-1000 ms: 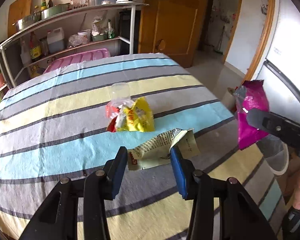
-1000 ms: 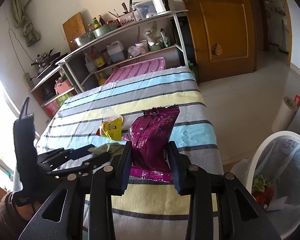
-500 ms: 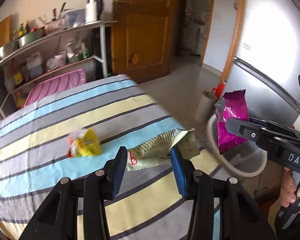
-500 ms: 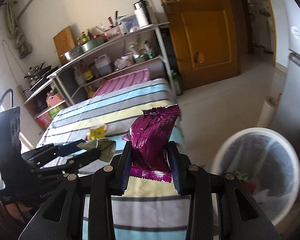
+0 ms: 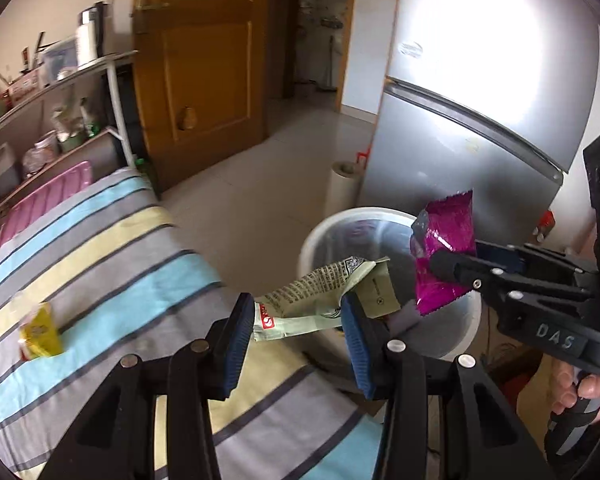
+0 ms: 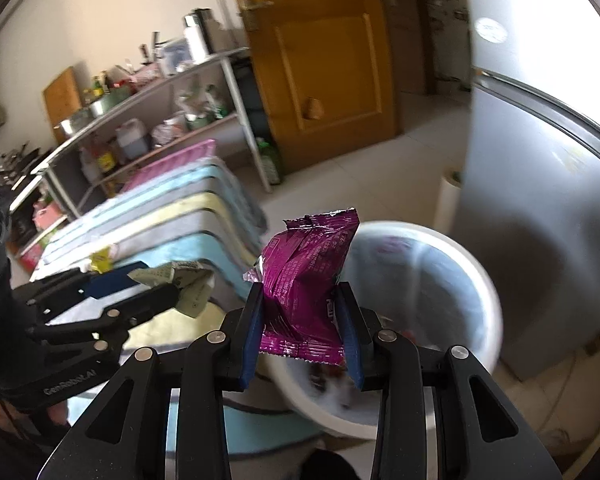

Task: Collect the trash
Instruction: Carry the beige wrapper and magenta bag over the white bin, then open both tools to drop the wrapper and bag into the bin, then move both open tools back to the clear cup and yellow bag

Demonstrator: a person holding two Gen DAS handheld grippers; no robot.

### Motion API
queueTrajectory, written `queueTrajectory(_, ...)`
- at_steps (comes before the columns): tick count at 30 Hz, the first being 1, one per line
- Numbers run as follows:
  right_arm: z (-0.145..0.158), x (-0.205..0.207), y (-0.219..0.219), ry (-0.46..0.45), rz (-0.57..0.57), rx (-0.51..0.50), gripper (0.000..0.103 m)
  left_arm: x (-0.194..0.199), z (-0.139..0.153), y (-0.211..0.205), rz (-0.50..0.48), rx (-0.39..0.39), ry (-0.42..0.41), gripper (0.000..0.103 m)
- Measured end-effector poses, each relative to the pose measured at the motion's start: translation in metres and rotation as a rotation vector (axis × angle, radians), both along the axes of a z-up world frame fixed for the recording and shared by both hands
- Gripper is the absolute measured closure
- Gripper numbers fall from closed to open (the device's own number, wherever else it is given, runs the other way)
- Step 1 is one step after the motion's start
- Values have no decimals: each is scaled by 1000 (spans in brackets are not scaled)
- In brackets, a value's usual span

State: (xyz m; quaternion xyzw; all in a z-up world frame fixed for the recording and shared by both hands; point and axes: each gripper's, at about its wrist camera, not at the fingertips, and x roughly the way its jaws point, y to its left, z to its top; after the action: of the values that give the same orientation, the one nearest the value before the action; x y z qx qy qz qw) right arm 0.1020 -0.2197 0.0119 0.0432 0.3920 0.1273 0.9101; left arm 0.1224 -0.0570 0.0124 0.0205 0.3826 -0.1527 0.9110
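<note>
Above the white trash bin (image 6: 480, 280), a purple snack bag (image 6: 306, 284) is clamped by the right gripper (image 6: 302, 330); at nine o'clock, a green wrapper (image 5: 316, 300) is pinched by the left gripper (image 5: 298, 330), the striped table (image 5: 100, 240) behind.

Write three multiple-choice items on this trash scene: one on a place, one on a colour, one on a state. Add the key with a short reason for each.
1. Where does the yellow packet lie?
A. On the striped tablecloth
B. In the bin
C. On the floor

2. What colour is the wrapper in the right gripper?
A. Green
B. Magenta
C. White

3. What is the state of the left gripper?
A. Open and empty
B. Shut on a pale green wrapper
C. Resting on the table

Key:
1 A: it sits alone on the cloth, far from the white bin.
2 B: the crinkled foil between the jaws is magenta.
3 B: both jaws press the sides of the printed pale green wrapper, held above the table edge near the bin.
</note>
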Motion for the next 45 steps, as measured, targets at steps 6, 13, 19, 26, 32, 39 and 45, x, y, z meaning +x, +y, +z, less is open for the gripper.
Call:
queueTrajectory(6, -23, 11, -32, 63, -76, -34, 66, 13, -14, -37, -56, 21, 37, 56)
queueTrajectory(13, -47, 23, -54, 132, -113, -51, 64, 22, -29, -53, -68, 33, 71, 55)
queueTrajectory(19, -54, 25, -59, 144, -126, -56, 54, 27, -34, -52, -54, 37, 94, 49)
queueTrajectory(26, -51, 24, -60, 133, -142, -40, 46, 26, -31, -45, -36, 25, 92, 42)
queueTrajectory(32, -37, 18, -51, 81, -131, -31, 46, 17, -19, -30, -13, 16, 55, 36)
queueTrajectory(39, -15, 4, -32, 6, -116, -17, 46, 3, 0, -3, 34, -7, 8, 36)
queueTrajectory(45, 3, -5, -7, -44, -65, 4, 46, -12, 12, 26, 90, -27, -26, 35)
